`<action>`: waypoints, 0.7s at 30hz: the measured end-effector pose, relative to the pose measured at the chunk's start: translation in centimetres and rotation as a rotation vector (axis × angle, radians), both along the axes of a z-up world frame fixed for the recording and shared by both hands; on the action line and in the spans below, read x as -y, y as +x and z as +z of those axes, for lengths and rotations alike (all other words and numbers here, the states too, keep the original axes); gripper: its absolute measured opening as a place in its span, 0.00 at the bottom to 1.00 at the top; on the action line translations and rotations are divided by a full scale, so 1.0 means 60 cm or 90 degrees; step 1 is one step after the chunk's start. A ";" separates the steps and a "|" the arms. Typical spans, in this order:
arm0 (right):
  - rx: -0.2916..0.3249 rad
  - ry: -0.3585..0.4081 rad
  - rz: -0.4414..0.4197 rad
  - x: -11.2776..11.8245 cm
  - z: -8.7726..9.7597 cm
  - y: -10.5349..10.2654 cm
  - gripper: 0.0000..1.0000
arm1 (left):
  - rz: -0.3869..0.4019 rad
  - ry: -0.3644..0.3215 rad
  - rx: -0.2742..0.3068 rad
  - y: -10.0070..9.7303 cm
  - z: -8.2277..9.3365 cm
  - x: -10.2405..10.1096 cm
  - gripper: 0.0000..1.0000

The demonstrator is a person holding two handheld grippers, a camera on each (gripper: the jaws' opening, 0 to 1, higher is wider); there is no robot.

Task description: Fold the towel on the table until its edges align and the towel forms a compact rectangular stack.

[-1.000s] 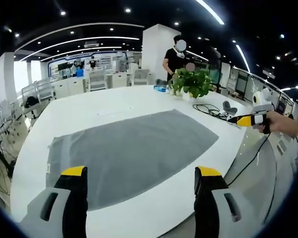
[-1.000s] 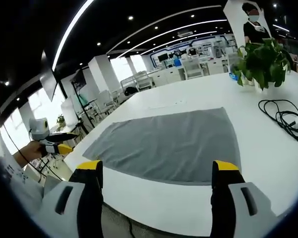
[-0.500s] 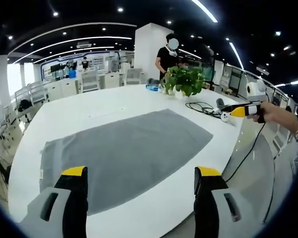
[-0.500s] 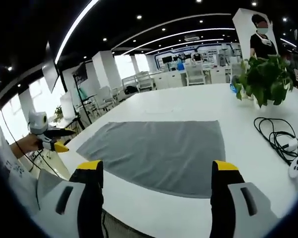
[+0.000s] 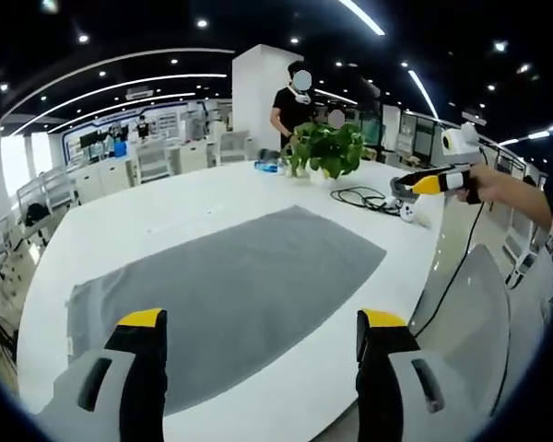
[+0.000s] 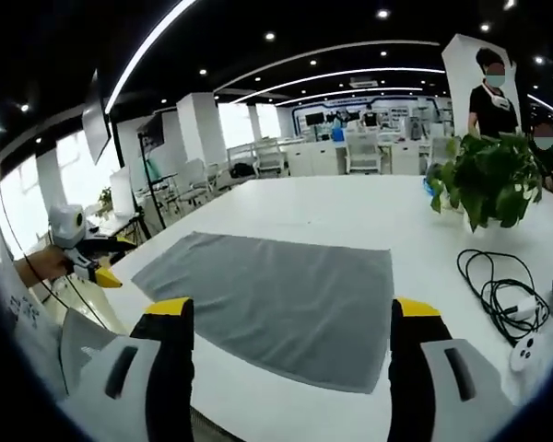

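Note:
A grey towel [image 5: 226, 281] lies spread flat on the white table [image 5: 157, 216]; the right gripper view has the same towel [image 6: 276, 295] ahead of its jaws. My left gripper [image 5: 258, 322] is open, held above the table's near edge, nothing between its yellow-tipped jaws. My right gripper [image 6: 290, 308] is open too, above the near side of the towel. In the left gripper view the right gripper [image 5: 429, 182] appears at the right, held by a hand. The left gripper [image 6: 92, 267] shows at the left of the right gripper view.
A potted green plant [image 5: 327, 149] stands at the far side, also plant [image 6: 484, 180]. Black cables [image 6: 498, 295] and a white device [image 6: 530, 350] lie near the towel's right. A person [image 5: 290, 101] stands behind the plant. Chairs and desks fill the room beyond.
Both cameras have pulled back and turned a little, so the towel sits further from the jaws. The towel itself has not moved. Both grippers stay open.

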State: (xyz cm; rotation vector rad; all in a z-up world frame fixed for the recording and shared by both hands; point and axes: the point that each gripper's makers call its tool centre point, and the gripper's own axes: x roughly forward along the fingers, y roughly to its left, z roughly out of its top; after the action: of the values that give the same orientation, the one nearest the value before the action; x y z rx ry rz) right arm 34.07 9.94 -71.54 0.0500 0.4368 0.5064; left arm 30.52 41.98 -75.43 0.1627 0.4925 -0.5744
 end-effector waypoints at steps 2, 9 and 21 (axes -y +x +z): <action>0.008 -0.006 0.000 0.010 0.010 0.007 0.88 | 0.004 -0.002 -0.001 0.000 0.000 0.001 0.86; 0.036 -0.001 0.005 0.029 0.048 0.032 0.86 | 0.022 -0.026 0.001 0.007 0.005 0.014 0.85; 0.068 -0.015 0.022 0.068 0.100 0.068 0.86 | 0.044 -0.020 0.014 0.027 0.016 0.041 0.85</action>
State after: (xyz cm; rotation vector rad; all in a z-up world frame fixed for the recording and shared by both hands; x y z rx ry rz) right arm 38.18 5.86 -65.57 -0.0070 0.3390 0.5352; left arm 32.17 39.51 -74.48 0.1220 0.4658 -0.5123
